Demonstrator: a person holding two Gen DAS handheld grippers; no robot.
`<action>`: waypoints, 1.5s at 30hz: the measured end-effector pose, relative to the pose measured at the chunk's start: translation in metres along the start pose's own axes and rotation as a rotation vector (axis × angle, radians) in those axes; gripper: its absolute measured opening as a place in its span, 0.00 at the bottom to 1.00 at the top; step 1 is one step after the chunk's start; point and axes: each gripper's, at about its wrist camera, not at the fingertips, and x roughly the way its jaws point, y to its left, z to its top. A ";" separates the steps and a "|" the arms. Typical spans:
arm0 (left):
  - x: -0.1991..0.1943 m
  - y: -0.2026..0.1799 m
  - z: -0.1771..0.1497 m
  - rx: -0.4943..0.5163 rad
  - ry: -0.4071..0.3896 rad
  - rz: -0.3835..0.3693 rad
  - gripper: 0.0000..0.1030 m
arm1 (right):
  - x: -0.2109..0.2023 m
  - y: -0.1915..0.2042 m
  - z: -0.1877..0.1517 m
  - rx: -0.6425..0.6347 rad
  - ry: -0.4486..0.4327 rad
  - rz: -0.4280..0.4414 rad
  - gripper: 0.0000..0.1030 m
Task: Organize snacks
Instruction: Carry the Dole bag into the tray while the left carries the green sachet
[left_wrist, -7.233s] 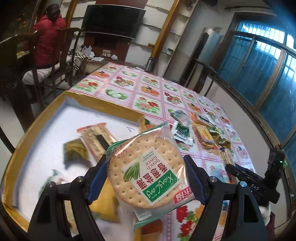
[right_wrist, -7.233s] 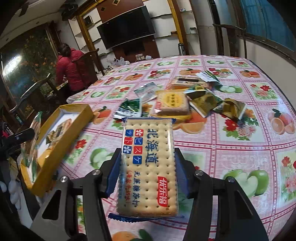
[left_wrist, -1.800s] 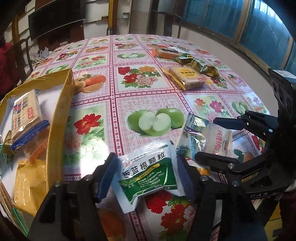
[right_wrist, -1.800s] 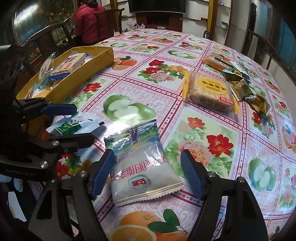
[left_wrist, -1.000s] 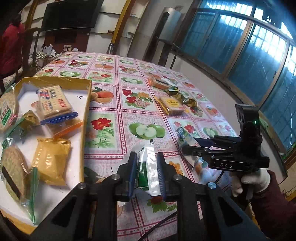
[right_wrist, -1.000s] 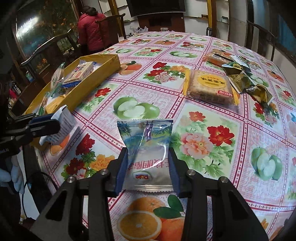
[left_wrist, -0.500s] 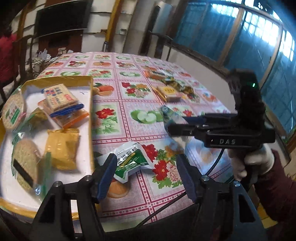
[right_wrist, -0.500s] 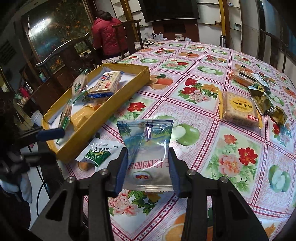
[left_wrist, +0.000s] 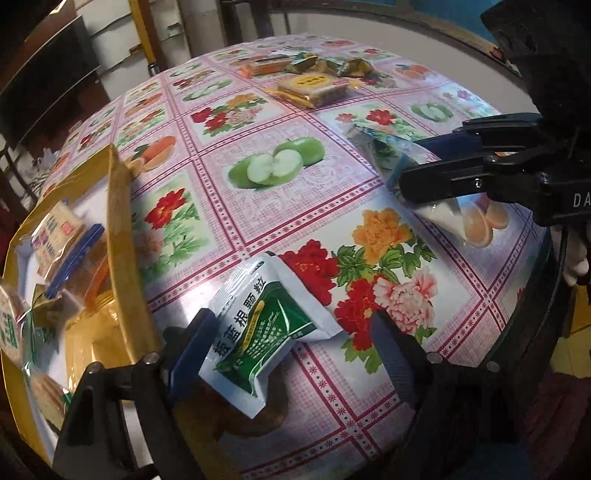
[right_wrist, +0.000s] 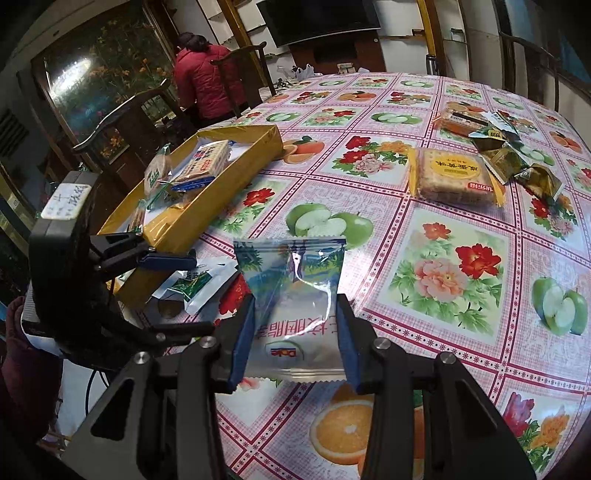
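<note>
My left gripper (left_wrist: 291, 339) is open, its jaws on either side of a green-and-white sachet (left_wrist: 264, 325) that lies on the tablecloth beside the yellow box (left_wrist: 122, 236). The sachet also shows in the right wrist view (right_wrist: 192, 282), between the open left gripper (right_wrist: 188, 291) fingers. My right gripper (right_wrist: 295, 341) is shut on a clear blue Dole snack packet (right_wrist: 295, 295) and holds it above the table; in the left wrist view the right gripper (left_wrist: 417, 166) pinches that packet (left_wrist: 391, 155) at the right.
The yellow box (right_wrist: 236, 162) holds several wrapped biscuits and crackers. A yellow cracker pack (right_wrist: 454, 177) and several gold-green wrappers (right_wrist: 506, 151) lie farther across the fruit-pattern tablecloth (right_wrist: 443, 277). A person in red (right_wrist: 207, 81) sits at a chair behind. The table edge is near me.
My left gripper has dropped closer to the table and now straddles the sachet lying by the box. My right gripper still holds the Dole packet, moved slightly.
</note>
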 end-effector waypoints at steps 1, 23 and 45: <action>0.001 0.001 0.001 0.002 -0.004 -0.011 0.84 | 0.000 0.000 0.000 0.002 -0.002 0.008 0.42; -0.068 0.046 -0.025 -0.347 -0.282 -0.107 0.21 | -0.021 -0.003 0.003 0.035 -0.070 0.059 0.42; -0.137 0.140 -0.143 -0.918 -0.546 0.114 0.79 | 0.105 0.168 0.086 -0.178 0.105 0.180 0.45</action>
